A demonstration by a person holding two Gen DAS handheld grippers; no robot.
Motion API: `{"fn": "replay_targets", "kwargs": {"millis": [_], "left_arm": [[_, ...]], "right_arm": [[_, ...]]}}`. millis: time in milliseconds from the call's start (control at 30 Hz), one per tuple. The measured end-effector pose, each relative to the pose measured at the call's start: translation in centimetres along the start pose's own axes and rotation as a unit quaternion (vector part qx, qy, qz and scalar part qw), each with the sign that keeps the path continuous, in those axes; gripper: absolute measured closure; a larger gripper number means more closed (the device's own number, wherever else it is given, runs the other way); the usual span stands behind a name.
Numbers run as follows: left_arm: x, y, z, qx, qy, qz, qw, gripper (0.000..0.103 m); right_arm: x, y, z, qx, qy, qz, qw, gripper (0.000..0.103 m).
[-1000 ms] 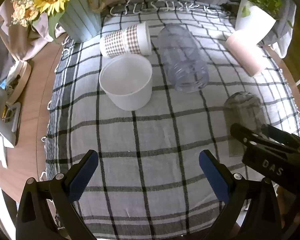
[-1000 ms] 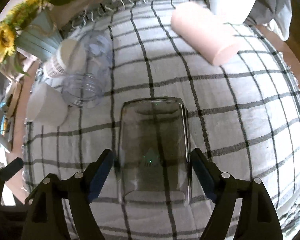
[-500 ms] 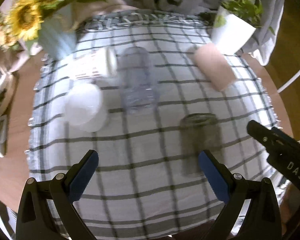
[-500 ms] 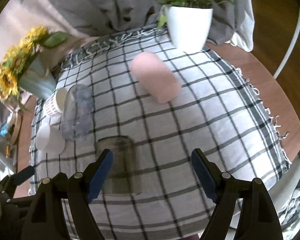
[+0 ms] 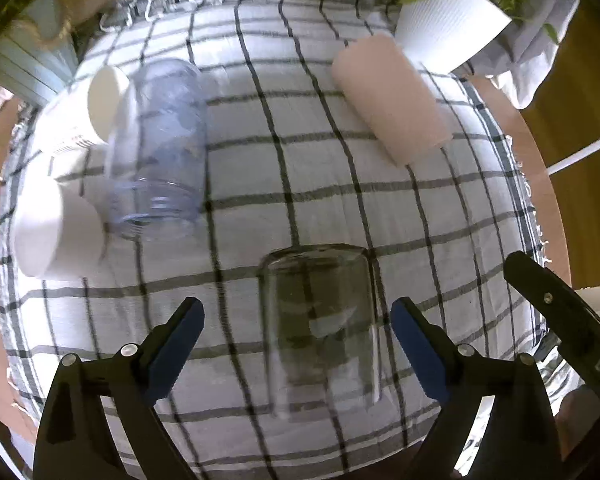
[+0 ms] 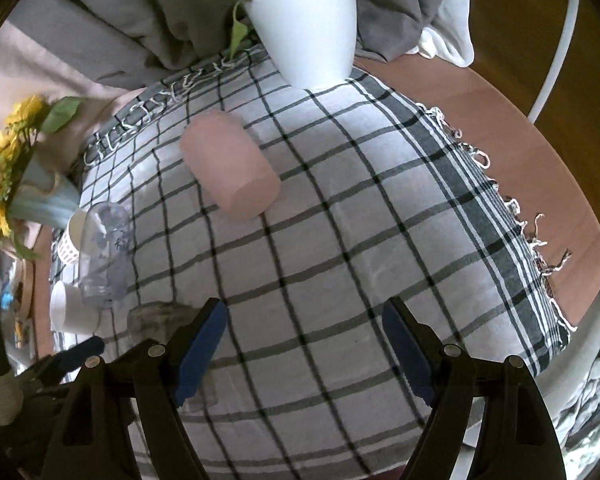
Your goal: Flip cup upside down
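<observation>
A clear smoky glass cup lies on its side on the checked cloth, closed end away from me. My left gripper is open, its blue-padded jaws on either side of the glass without touching it. My right gripper is open and empty over bare cloth, to the right of the glass, which is partly hidden behind its left finger. The right gripper's black body also shows in the left wrist view.
A pink cup and a clear bluish tumbler lie on their sides. A white cup and a checked white cup sit at left. A white plant pot and a sunflower vase stand at the back.
My left gripper has swung right and come up around the glass cup. My right gripper has pulled back and to the right, leaving the glass on the cloth.
</observation>
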State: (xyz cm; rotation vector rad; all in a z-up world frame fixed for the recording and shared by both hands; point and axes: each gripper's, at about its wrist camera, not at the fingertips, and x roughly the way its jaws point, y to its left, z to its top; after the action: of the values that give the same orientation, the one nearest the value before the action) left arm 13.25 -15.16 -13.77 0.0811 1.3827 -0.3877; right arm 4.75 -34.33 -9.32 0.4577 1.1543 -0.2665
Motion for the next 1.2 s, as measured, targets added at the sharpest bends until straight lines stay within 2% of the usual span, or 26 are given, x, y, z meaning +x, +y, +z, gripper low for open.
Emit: {"fn": "replay_targets", "kwargs": {"millis": [267, 533, 800, 1200], "left_arm": [[2.5, -0.5, 1.2, -0.015, 0.026, 0.008, 0.9995, 0.016], [4.0, -1.0, 1.6, -0.024, 0.044, 0.023, 0.9985, 0.036], [3.6, -1.3, 1.5, -0.036, 0.032, 0.03, 0.9984, 0.036], [0.2, -1.7, 0.5, -0.049, -0.025, 0.037, 0.9978, 0.037]], "right_arm": [[1.5, -1.3, 0.6, 0.003, 0.019, 0.012, 1.0, 0.023], [2.6, -2.3, 0.8, 0.006, 0.037, 0.016, 0.999, 0.023], [2.9, -3.0, 0.8, 0.006, 0.045, 0.024, 0.999, 0.023], [1.7, -2.6, 1.7, -0.011, 0.025, 0.045, 0.999, 0.023]]}}
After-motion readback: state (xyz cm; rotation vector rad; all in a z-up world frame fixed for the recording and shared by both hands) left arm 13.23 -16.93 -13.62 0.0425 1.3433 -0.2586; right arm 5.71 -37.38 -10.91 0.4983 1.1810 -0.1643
